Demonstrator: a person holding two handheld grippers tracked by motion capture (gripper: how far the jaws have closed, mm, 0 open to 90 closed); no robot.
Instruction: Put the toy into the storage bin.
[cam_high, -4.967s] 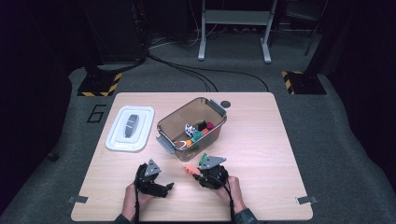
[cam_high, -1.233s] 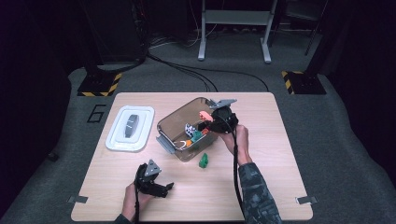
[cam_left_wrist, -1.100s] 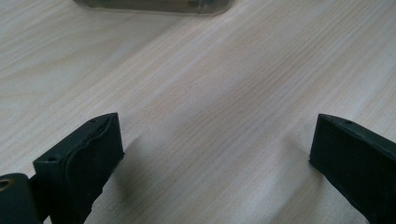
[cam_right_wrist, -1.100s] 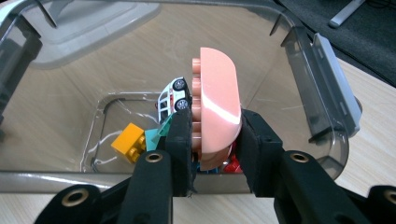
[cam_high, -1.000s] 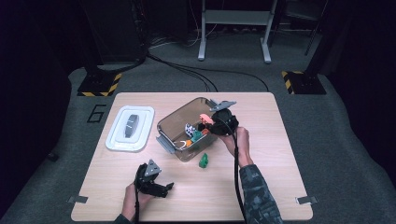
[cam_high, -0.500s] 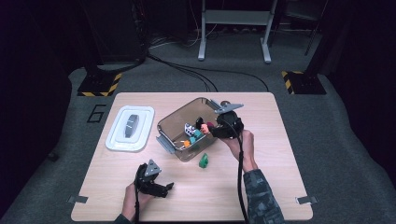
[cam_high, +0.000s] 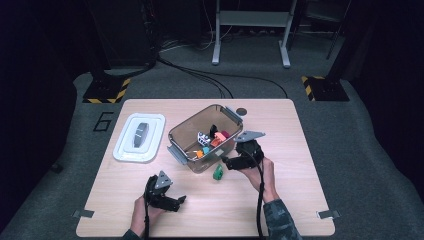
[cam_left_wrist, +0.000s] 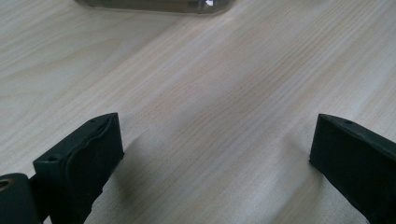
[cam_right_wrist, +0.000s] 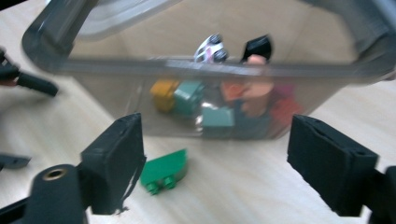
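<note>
High view above worktop (cam_high: 300, 150) looking forward-down, two tongs views close and low, right shares bin (cam_right_wrist: 224, 70).

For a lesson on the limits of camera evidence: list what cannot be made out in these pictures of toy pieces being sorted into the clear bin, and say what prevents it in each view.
- Pieces in the clear bin: too small from the high view; in the right gripper view motion blur and the bin's cloudy wall smear them.
- Green brick: its left end sits behind a jaw of the right gripper.
- Bin: cut off by the top edge in the left gripper view.
- White lid: the dark item on it is too small to identify.
</note>
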